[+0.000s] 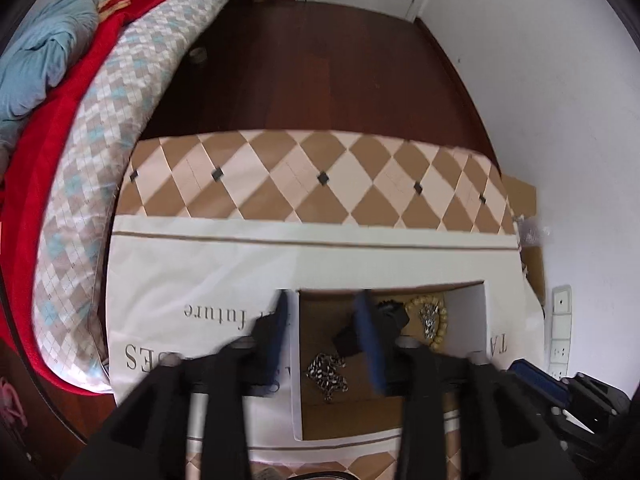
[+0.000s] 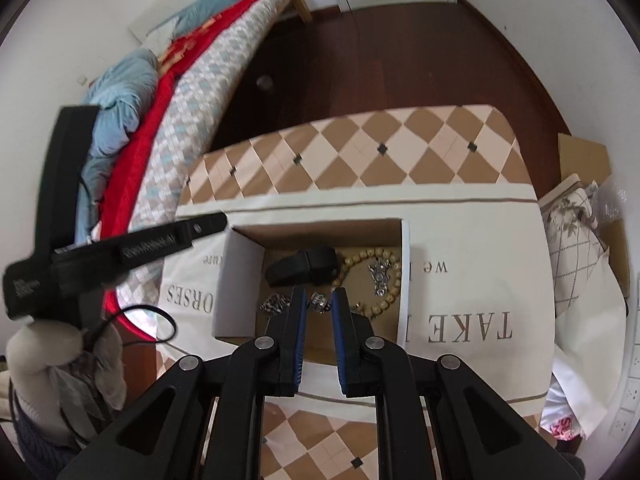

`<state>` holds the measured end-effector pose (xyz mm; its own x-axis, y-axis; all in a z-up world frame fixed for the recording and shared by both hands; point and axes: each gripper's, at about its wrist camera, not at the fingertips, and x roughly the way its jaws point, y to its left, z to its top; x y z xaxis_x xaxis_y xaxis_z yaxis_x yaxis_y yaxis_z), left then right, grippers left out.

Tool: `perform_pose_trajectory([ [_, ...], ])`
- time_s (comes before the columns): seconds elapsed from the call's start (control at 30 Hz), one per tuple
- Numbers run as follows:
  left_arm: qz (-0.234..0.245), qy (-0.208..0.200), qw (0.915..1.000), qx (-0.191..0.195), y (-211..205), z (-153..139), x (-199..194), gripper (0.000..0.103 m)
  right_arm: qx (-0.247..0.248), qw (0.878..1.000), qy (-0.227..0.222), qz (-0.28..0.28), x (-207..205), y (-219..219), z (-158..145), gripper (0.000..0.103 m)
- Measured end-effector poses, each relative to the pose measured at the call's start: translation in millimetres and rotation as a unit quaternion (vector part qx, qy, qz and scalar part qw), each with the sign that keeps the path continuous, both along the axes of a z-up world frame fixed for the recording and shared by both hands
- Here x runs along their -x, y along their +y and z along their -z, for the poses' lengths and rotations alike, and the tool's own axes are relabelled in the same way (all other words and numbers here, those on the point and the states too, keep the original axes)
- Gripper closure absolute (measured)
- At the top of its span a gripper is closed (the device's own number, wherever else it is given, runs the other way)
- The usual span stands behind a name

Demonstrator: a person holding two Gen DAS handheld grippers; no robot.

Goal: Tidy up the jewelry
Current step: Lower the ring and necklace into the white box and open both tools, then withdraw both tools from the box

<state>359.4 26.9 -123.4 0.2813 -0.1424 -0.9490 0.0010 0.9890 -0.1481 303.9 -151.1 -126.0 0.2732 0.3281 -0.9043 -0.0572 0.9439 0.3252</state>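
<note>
On the left, the left gripper (image 1: 322, 322) hangs half-open and empty over the cardboard box (image 2: 240, 276). Inside lie a silver chain (image 1: 326, 374) and bead bracelet (image 2: 370, 280). The right gripper (image 2: 318, 312), jaws narrow and empty, seems about to pick one; it must lower precisely.

Checkered table (image 2: 400, 140) under a printed cloth (image 2: 480, 280), open box (image 2: 236, 280) on top.
</note>
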Motion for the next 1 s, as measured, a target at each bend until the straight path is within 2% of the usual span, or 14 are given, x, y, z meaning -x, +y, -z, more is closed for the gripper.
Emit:
perform_pose_trajectory([
  [0.03,-0.005,-0.01,0.9999,-0.006,2,-4,2,0.033,0.0,1.0,0.005,0.003,-1,-2,2,0.071],
  [0.07,-0.008,-0.017,0.9998,-0.008,4,-6,3,0.02,0.002,1.0,0.01,0.003,-1,-3,4,0.063],
  [0.1,-0.013,-0.026,0.9995,-0.013,7,-9,5,0.016,0.004,1.0,0.013,0.005,-1,-4,5,0.047],
  [0.13,-0.018,-0.03,0.9992,-0.021,10,-11,6,0.014,0.005,1.0,0.016,0.009,-1,-7,6,0.039],
  [0.2,-0.027,-0.039,0.9981,-0.04,15,-15,11,0.011,0.012,1.0,0.017,0.009,2,-10,7,0.039],
  [0.27,-0.033,-0.05,0.9963,-0.061,19,-18,19,0.001,0.022,1.0,0.015,0.011,4,-11,6,0.038],
  [0.33,-0.038,-0.059,0.9951,-0.07,22,-20,26,0.001,0.046,0.999,0.009,0.012,7,-12,5,0.024],
  [0.37,-0.038,-0.063,0.9944,-0.076,23,-20,32,0.001,0.062,0.998,0.006,0.013,9,-12,5,0.009],
  [0.4,-0.037,-0.066,0.9939,-0.08,22,-20,36,0.001,0.084,0.996,0.0,0.013,12,-11,6,0.002],
  [0.5,-0.032,-0.08,0.9918,-0.094,19,-20,53,0.001,0.137,0.991,-0.011,0.01,20,-6,8,0.001],
  [0.67,-0.029,-0.09,0.9902,-0.103,17,-18,78,0.001,0.176,0.984,-0.025,0.011,33,0,13,0.0],
  [1.0,-0.04,-0.11,0.9869,-0.111,17,-30,118,0.0,0.172,0.984,-0.045,0.03,58,1,-1,0.0],
])
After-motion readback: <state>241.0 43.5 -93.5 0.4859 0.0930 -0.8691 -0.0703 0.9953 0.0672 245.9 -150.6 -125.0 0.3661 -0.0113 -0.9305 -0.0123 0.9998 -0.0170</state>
